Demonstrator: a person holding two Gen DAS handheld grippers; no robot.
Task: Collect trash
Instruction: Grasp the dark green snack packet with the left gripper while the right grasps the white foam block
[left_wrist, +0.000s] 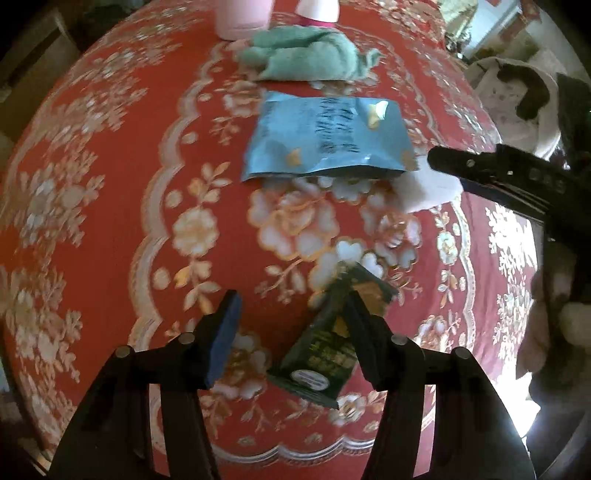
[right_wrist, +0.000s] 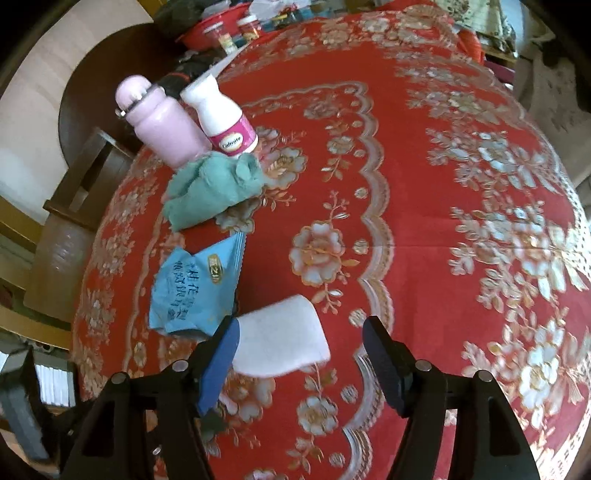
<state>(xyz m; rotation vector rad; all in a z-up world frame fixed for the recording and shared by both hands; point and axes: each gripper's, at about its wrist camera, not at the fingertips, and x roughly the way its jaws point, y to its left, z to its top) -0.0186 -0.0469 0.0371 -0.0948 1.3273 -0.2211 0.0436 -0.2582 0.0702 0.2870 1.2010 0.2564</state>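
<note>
The left tongs (left_wrist: 291, 328) are pointing steeply down at the table (left_wrist: 110, 206), which is wearing a red cloth with pale flowers, and their jaws are standing apart. A dark green wrapper (left_wrist: 325, 354) is sitting between them, leaning up against the inner face of the right-hand finger; the left-hand finger, with its blue pad, is standing clear of it, so nothing is clamped. Just beyond these tongs a light blue wrapper (left_wrist: 325, 136) is lying flat, and farther out past it a crumpled green cloth (left_wrist: 306, 59) is resting near the feet of two bottles at the table's far edge. Off to the right, the tip of the right tongs (left_wrist: 443, 160) is reaching in over a white pad (left_wrist: 424, 188) beside the blue wrapper's corner.

From the right wrist view, the right tongs (right_wrist: 303, 347) are also hanging with jaws apart, gripping nothing. The white pad (right_wrist: 280, 336) is lying on the table (right_wrist: 424, 184) between the fingers, close against the left-hand blue one and well short of the right-hand one. The light blue wrapper (right_wrist: 195, 288) is lying just outside the left finger, touching or nearly touching the white pad's edge. Ahead and to the left of these tongs, the green cloth (right_wrist: 214, 184) is bunched up, and behind it a pink bottle (right_wrist: 159, 118) and a white bottle (right_wrist: 221, 110) with a pink label are standing side by side.
</note>
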